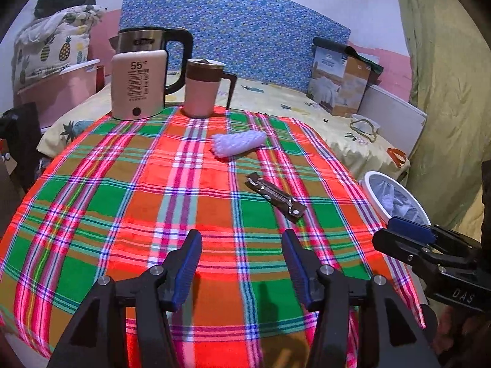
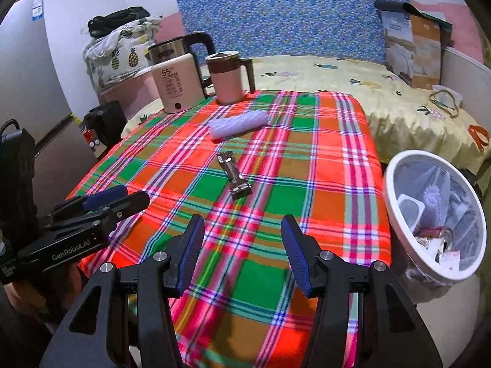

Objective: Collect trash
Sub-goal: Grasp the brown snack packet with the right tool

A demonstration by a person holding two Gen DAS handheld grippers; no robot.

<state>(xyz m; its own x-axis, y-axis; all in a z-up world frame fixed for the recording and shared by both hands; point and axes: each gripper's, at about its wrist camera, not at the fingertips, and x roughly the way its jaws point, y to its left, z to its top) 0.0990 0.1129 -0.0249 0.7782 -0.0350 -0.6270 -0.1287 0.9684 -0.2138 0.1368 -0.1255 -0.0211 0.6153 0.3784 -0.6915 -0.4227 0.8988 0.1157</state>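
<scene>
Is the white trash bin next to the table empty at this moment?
No, the trash bin already holds several pieces of trash inside its liner.

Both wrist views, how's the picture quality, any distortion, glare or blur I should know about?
Left wrist view: strong fisheye bending, dark corners, the plaid tablecloth oversaturated, the brown wrapper sharp, the left gripper casting a faint shadow. Right wrist view: same curvature, the trash bin stretched at the edge, the white foam piece slightly washed out.
</scene>
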